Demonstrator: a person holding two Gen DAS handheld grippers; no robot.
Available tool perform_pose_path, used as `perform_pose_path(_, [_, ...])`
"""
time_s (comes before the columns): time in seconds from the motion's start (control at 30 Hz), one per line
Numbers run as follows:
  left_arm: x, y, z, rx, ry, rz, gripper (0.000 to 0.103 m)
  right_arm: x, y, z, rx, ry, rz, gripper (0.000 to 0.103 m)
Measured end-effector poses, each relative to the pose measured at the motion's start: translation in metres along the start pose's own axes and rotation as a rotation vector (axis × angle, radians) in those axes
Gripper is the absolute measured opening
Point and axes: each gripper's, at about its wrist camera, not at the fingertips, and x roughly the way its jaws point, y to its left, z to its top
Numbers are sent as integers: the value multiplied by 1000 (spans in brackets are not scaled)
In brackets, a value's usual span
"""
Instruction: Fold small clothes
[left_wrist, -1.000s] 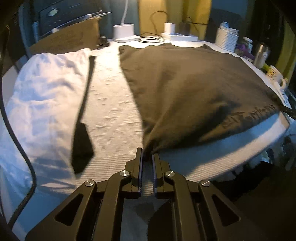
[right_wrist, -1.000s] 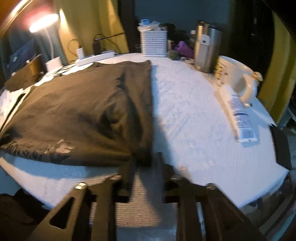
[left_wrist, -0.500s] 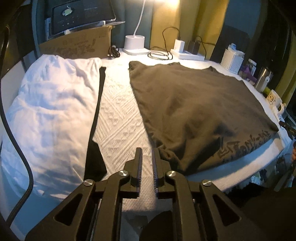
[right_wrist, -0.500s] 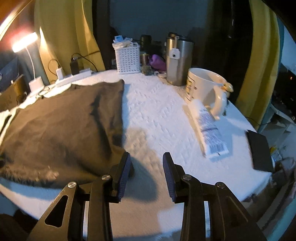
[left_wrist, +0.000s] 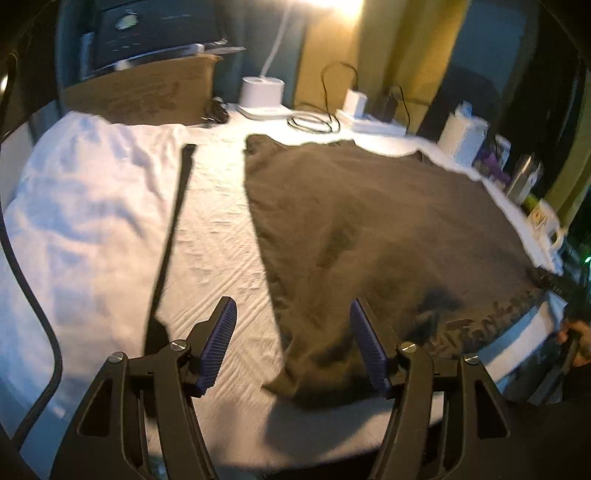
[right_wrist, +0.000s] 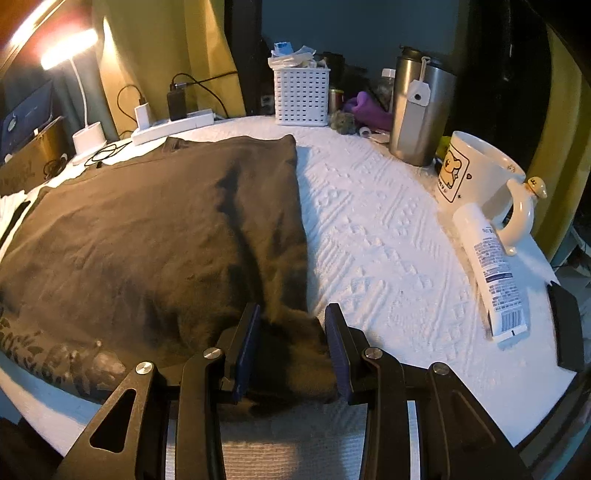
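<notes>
Brown cotton shirt (right_wrist: 147, 236): soft, limp, best pinched at its near corners. Our left gripper (left_wrist: 293, 341), jaws just opened, holds nothing; our right gripper (right_wrist: 291, 343) straddles a corner, whether pinching we cannot tell.

A round table covered by a white embossed cloth (right_wrist: 373, 236) is seen. On it a dark brown folded T-shirt (right_wrist: 147, 236) is spread flat, with a white crumpled garment (left_wrist: 85, 221) laid well to its left. Along the far and right rim are set a white lamp base (left_wrist: 261, 90), a white power strip (right_wrist: 173, 126), a white perforated plastic basket (right_wrist: 301, 96), a steel tumbler (right_wrist: 419, 114), a white printed mug (right_wrist: 476, 173) and a white tube (right_wrist: 491, 269) lying flat.
</notes>
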Motion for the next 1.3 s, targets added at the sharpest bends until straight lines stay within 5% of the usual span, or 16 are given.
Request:
perform_pose_path(0.3, [43,10,16,8,52,36,62,2,-11,3,16,5,-37,36])
perform_pose_path(0.6, [53,-9,21,138,40,32,7,5,-11,20,31,8,-23,37])
perform_pose_path(0.97, [51,-1,26,114,44,140,4,42,-1,53,-20,40,14,39])
perform_pose_path(1.13, [53,1,30,90,71,122,4,59,3,66,-30,58,36,53])
perform_pose_path(1.3, [53,4,45,34,77,98,5,70,7,77,-47,72,61,55])
